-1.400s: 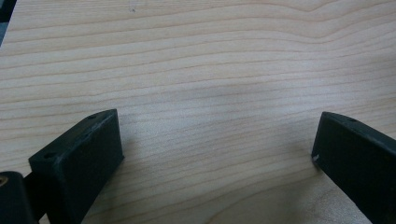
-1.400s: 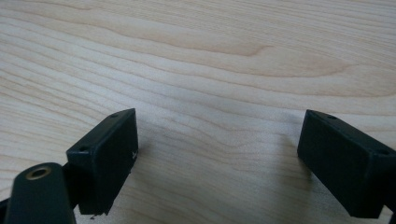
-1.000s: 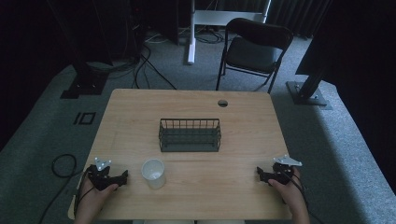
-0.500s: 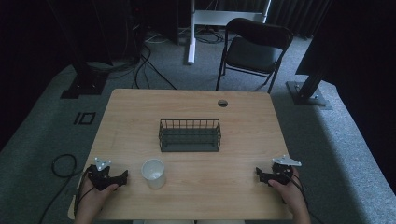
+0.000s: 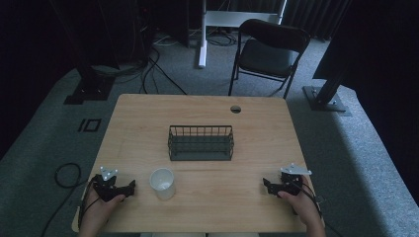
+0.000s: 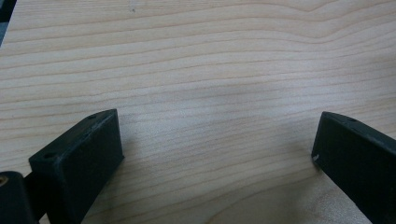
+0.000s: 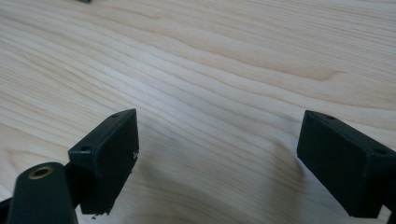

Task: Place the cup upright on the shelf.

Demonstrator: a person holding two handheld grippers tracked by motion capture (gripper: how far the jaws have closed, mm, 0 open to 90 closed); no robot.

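Cup (image 5: 162, 183) stands upright at lower left of centre in the high view, on the tabletop (image 5: 207, 116), just right of the left gripper (image 5: 129, 187). Basket (image 5: 200, 142) sits mid-frame, above the cup and apart from it. Right gripper (image 5: 266, 184) rests at lower right, well apart from both.

Risk, as judged: the cup looks light and empty, so a sideways approach from the left gripper could nudge or tip it before the jaws straddle it; a hard squeeze might also buckle the thin wall. If the cup is meant for the basket, its wire rim could catch the base on the way in.

Jaws: left gripper view shows both jaws spread wide, bare wood grain between them, nothing held; tips low over the tabletop, contact unclear. Right gripper view: the same, jaws wide apart and empty.
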